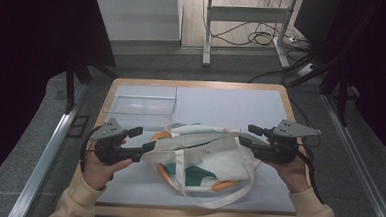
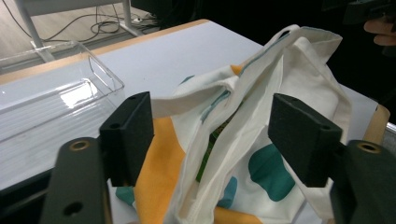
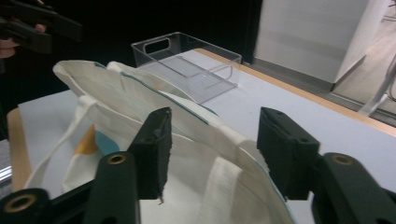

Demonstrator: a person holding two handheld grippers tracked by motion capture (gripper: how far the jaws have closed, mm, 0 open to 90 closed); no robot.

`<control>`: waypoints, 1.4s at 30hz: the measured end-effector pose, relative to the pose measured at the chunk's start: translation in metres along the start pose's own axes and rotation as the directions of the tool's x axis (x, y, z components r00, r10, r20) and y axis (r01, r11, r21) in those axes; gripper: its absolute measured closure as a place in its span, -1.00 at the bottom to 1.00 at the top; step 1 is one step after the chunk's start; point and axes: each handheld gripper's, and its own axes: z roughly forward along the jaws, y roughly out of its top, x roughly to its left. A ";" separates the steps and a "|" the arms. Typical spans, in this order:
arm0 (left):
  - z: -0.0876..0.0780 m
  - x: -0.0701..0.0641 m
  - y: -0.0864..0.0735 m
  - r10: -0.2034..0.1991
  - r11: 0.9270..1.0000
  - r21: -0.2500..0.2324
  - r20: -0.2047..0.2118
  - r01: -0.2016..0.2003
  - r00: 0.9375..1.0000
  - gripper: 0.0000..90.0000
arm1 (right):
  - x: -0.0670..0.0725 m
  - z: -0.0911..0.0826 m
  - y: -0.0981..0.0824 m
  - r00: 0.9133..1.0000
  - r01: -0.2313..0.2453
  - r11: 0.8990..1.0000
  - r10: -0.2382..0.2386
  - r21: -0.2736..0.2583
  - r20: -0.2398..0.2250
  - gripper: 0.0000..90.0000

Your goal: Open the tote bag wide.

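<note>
Left gripper (image 1: pixel 138 139) open astride tote bag (image 1: pixel 213 157) — right gripper (image 1: pixel 248 134) likewise

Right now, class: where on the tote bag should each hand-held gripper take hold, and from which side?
Grip the tote bag at its raised top hem, one hand-held gripper at each end, coming in level from the left and right. The doubled hem stands up off the table as a thin edge between open jaws.

From my remote seat I see a wood-edged table (image 1: pixel 282 95) with a pale blue-grey top, standing on grey carpet (image 1: pixel 378 163). Aluminium rails (image 1: pixel 46 153) run along both sides. Beyond it, a metal frame stand (image 1: pixel 246 13) sits on light wooden flooring with tangled cables (image 1: pixel 257 38), beside a white panel (image 1: pixel 136 15). Black curtains darken both flanks.
</note>
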 end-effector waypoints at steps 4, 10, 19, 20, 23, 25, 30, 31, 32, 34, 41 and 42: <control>0.005 -0.001 0.005 0.008 1.000 0.004 0.017 -0.008 1.000 -0.14 | 0.004 0.000 -0.001 1.000 0.003 1.000 -0.003 0.009 -0.010 0.19; 0.018 -0.003 0.009 0.039 0.998 0.042 0.017 -0.040 0.999 -0.06 | 0.006 -0.002 -0.005 1.000 0.009 1.000 -0.009 0.021 -0.019 0.31; 0.029 -0.007 0.019 0.085 0.994 0.064 0.041 -0.087 0.996 0.18 | 0.008 0.002 -0.008 0.999 0.011 1.000 -0.010 0.023 -0.034 0.31; 0.030 -0.009 0.020 0.094 0.993 0.064 0.045 -0.097 0.995 0.27 | 0.008 0.002 -0.008 0.999 0.007 1.000 -0.006 0.023 -0.035 0.29; 0.031 -0.012 0.022 0.118 0.990 0.070 0.066 -0.122 0.991 0.59 | 0.007 0.003 -0.008 0.999 0.003 1.000 -0.002 0.017 -0.041 0.26; 0.032 -0.014 0.023 0.133 0.987 0.083 0.077 -0.139 0.988 0.73 | 0.007 0.004 -0.009 0.999 0.004 1.000 -0.003 0.019 -0.042 0.24; 0.038 -0.017 0.020 0.156 0.978 0.124 0.084 -0.166 0.984 0.86 | 0.007 0.005 -0.011 0.999 0.000 1.000 0.001 0.025 -0.047 0.23; 0.039 -0.017 0.019 0.158 0.977 0.130 0.088 -0.169 0.984 0.87 | 0.007 0.006 -0.011 0.999 0.001 1.000 0.000 0.026 -0.047 0.23; 0.040 -0.018 0.019 0.158 0.976 0.136 0.091 -0.170 0.983 0.88 | 0.007 0.006 -0.011 0.999 0.000 1.000 0.001 0.024 -0.052 0.23; 0.043 -0.018 0.018 0.162 0.973 0.148 0.096 -0.175 0.982 0.90 | 0.008 0.007 -0.011 0.998 -0.001 1.000 0.003 0.026 -0.059 0.23; 0.054 -0.022 0.017 0.166 0.967 0.177 0.119 -0.185 0.979 0.95 | 0.013 0.017 -0.007 0.995 0.024 0.998 -0.019 0.058 -0.098 0.58; 0.056 -0.022 0.016 0.167 0.965 0.183 0.124 -0.188 0.978 0.95 | 0.015 0.019 -0.006 0.994 0.039 0.997 -0.033 0.066 -0.102 0.63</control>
